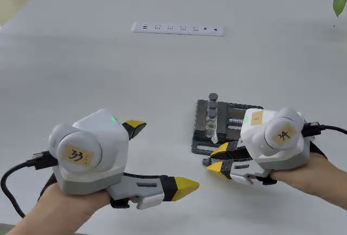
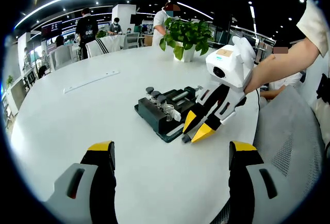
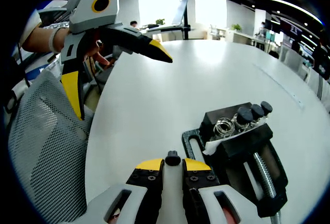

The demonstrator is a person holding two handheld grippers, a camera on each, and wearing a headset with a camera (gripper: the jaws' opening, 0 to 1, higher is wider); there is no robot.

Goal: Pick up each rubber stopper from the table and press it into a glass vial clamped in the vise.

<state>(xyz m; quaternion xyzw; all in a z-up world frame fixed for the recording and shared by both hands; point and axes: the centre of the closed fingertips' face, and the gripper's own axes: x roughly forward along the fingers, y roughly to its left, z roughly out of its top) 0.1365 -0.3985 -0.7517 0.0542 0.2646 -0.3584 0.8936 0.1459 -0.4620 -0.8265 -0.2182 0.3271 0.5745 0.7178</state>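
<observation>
Pinched between the closed yellow tips of the right gripper (image 3: 172, 166), a black rubber stopper (image 3: 172, 158), low over the white table (image 3: 154, 100) and just beside the near corner of the black vise (image 3: 242, 149). Cannot tell whether touching the tabletop. Clamped upright in that vise, a row of four glass vials (image 3: 242, 118): three capped with dark stoppers (image 3: 254, 111), the nearest vial (image 3: 224, 126) open at the mouth. Reads plainly in the right gripper view, open rim and all. Appears in the head view as no more than a small dark nub at the gripper's tips, with the vial row seen from above. Well apart to the left, the left gripper (image 1: 162, 156), jaws spread wide. From the left gripper view, adds the side of the scene: the right gripper angled down at the vise's front edge, a potted plant (image 2: 185, 35) at the far side of the table, a white power strip (image 2: 90, 81) lying flat well beyond the vise, people in the office behind. From the right gripper view, catches the left gripper at upper left, with a grey mesh chair (image 3: 41, 131) by the table's edge.
</observation>
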